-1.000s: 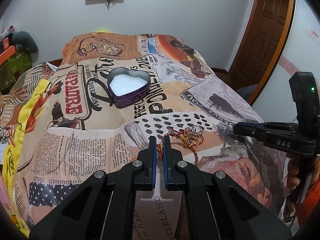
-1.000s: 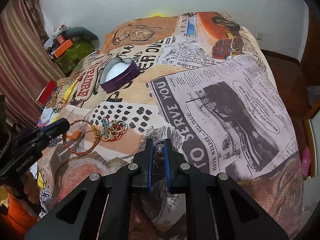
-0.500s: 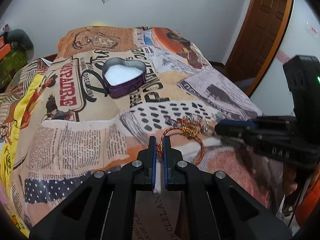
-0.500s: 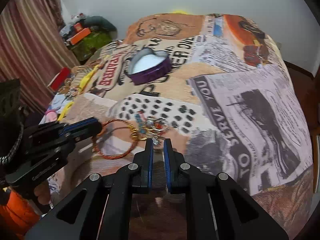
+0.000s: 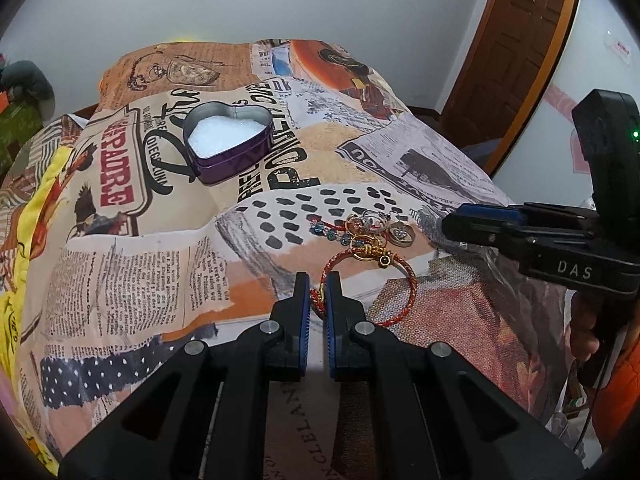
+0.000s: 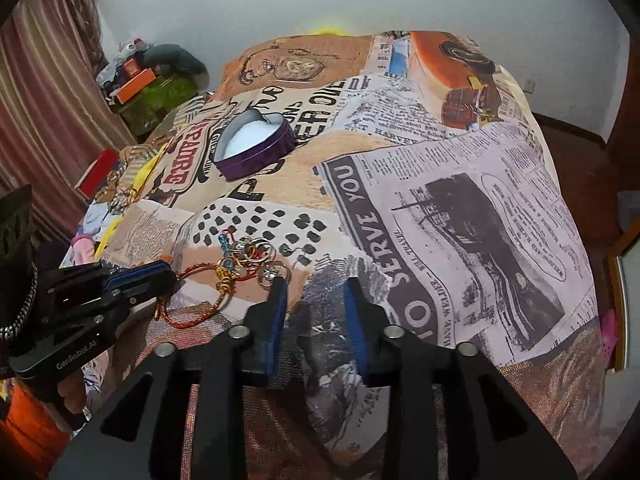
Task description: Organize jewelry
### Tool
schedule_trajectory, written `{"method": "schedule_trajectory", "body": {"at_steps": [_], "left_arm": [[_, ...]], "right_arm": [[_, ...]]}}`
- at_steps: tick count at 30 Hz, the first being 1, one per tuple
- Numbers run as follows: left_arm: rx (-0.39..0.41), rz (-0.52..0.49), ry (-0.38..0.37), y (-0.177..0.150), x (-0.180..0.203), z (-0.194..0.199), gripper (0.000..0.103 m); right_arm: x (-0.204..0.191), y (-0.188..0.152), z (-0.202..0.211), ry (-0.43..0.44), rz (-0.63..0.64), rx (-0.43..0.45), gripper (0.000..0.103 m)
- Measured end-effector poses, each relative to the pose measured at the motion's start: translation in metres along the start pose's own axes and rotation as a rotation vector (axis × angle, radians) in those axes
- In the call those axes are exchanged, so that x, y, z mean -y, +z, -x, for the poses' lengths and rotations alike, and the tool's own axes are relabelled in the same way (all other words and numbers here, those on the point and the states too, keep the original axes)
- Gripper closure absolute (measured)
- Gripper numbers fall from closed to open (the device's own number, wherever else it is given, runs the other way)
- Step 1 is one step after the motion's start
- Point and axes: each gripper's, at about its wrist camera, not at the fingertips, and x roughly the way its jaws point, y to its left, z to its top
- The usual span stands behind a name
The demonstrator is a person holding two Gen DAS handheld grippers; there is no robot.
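A red cord bracelet with gold beads lies on the newspaper-print bedspread. My left gripper is shut on its near edge. The bracelet and left gripper also show in the right wrist view. Just beyond is a small jewelry pile of rings and beaded pieces, with a silver ring pendant at its right. My right gripper is opening with nothing between its jaws; a silver ring lies by its left fingertip. Farther back stands an open purple heart-shaped tin with white lining.
The bedspread drops off at its right edge toward a brown door. Boxes and clutter and a striped curtain are beyond the left side. A hand holds the right gripper's grip.
My right gripper carried a small silver piece left to the jewelry pile, and its jaws have parted, leaving the piece there. The left gripper stays shut on the bracelet.
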Motion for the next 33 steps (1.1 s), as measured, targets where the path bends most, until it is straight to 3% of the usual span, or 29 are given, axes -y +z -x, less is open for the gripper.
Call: {"method": "schedule_trajectory", "body": {"at_steps": [14, 16, 24, 33], "left_arm": [[-0.004, 0.023, 0.02, 0.004, -0.015, 0.005, 0.093], [-0.001, 0.026, 0.022, 0.005, -0.016, 0.006, 0.093], [0.02, 0.019, 0.015, 0.012, -0.011, 0.012, 0.093], [0.038, -0.026, -0.007, 0.022, 0.01, 0.015, 0.093]], "right_arm": [[-0.024, 0.003, -0.03, -0.007, 0.13, -0.028, 0.074], [-0.025, 0.003, -0.029, 0.002, 0.133, -0.021, 0.085], [-0.025, 0.004, -0.004, 0.039, 0.13, 0.024, 0.084], [-0.022, -0.002, 0.017, 0.021, 0.13, 0.052, 0.085]]}}
